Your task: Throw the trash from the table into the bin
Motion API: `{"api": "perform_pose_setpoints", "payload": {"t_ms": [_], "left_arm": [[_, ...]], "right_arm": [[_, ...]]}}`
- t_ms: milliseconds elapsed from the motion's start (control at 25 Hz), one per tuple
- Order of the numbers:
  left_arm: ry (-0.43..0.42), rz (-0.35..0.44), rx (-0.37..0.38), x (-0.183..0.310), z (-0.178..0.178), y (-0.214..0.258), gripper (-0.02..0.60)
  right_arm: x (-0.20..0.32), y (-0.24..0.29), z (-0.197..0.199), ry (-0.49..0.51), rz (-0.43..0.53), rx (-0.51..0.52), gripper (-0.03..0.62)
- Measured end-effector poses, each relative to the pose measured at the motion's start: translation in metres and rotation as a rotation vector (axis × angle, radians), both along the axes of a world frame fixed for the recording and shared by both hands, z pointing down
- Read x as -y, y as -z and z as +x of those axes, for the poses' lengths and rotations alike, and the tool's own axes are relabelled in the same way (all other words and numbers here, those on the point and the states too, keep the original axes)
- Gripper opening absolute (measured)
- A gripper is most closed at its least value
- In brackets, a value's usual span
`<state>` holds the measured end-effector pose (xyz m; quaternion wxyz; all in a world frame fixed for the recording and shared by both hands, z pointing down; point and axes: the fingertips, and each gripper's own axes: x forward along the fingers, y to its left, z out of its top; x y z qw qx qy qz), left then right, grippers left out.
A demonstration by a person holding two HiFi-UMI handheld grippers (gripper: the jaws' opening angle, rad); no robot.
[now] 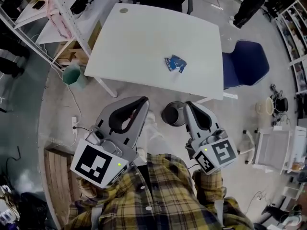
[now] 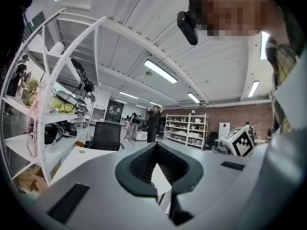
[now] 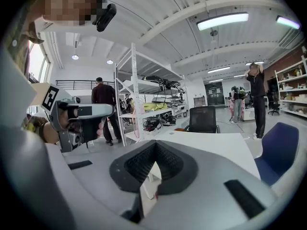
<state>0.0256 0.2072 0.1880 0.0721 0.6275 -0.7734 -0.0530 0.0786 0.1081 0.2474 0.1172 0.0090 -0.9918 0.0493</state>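
In the head view, a crumpled blue wrapper [image 1: 175,63] is seen lying on the white table [image 1: 144,42], well apart from both grippers. A dark round bin [image 1: 173,114] is seen on the floor by the table's near edge, between the left gripper [image 1: 143,101] and the right gripper [image 1: 188,104].

In the left gripper view, the jaw tips are seen pressed together, with nothing held (only the tabletop lies beyond).

In the right gripper view, the jaws are likewise closed and empty, and a blue chair [image 3: 278,152] is seen at the right.
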Motion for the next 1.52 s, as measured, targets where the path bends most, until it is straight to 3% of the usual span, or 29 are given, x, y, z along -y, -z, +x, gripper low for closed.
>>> {"api": "perform_pose_setpoints", "payload": {"t_ms": [280,560,1080,1520], "left_arm": [[-0.030,0.012,0.021,0.089,-0.071,0.017,0.006],[-0.064,0.001,0.028,0.147,-0.118,0.009,0.006],[-0.194,-0.024,-0.016,0.185,-0.159,-0.001,0.006],[-0.238,-0.078,-0.081,0.198,-0.174,-0.034,0.006]], "right_arm": [[0.083,0.011,-0.073,-0.009,-0.016,0.017,-0.002],[0.134,0.009,-0.122,-0.029,-0.018,0.022,-0.002],[0.163,-0.001,-0.156,-0.139,-0.020,-0.018,-0.002],[0.191,-0.069,-0.149,-0.176,-0.005,-0.164,-0.002]]}}
